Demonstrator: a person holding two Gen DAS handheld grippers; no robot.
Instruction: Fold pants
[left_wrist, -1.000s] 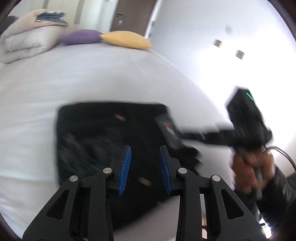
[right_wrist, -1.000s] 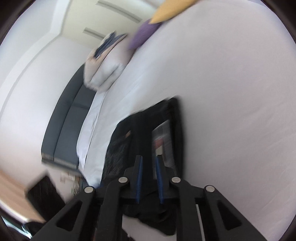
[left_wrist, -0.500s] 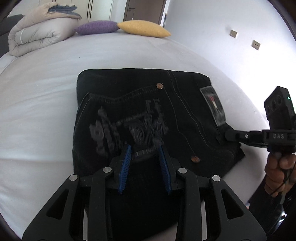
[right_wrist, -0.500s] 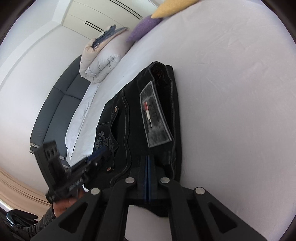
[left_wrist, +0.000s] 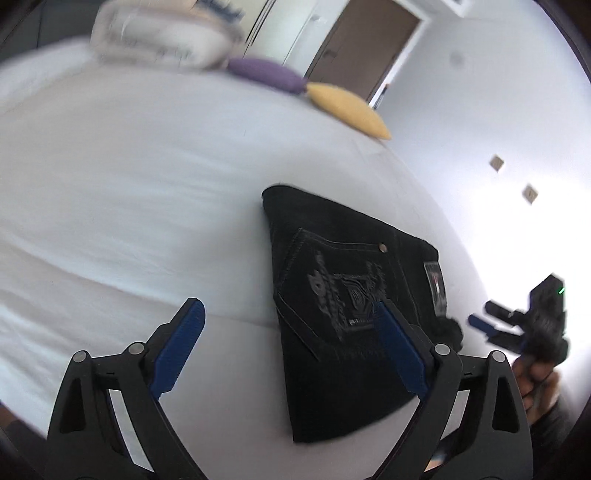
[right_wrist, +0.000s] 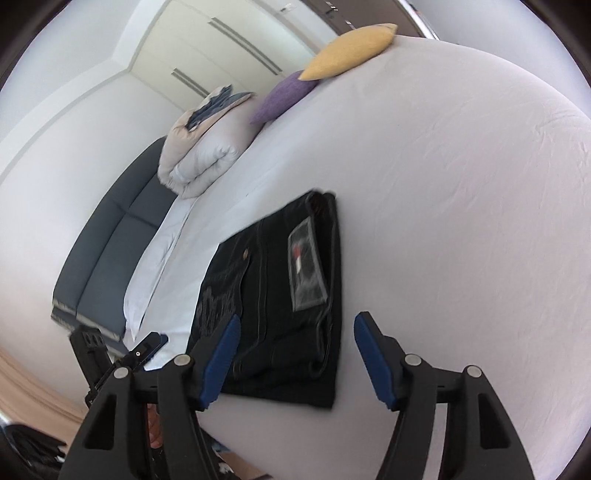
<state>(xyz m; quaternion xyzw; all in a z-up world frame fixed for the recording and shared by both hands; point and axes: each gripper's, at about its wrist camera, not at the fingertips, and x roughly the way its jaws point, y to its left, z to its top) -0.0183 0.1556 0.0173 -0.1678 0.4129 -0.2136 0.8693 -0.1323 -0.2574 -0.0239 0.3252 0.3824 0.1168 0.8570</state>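
The black pants (right_wrist: 280, 295) lie folded on the white bed (right_wrist: 461, 221), thick and heavy I think, best held at the stiff waistband, while left gripper (left_wrist: 291, 354) and right gripper (right_wrist: 295, 362) hang wide open, empty.

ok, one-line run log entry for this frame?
task: fold pants | folded black denim pants: flat on white bed sheet | left claw: open, empty | right claw: open, empty | phase: fold appears done, claws apart from pants
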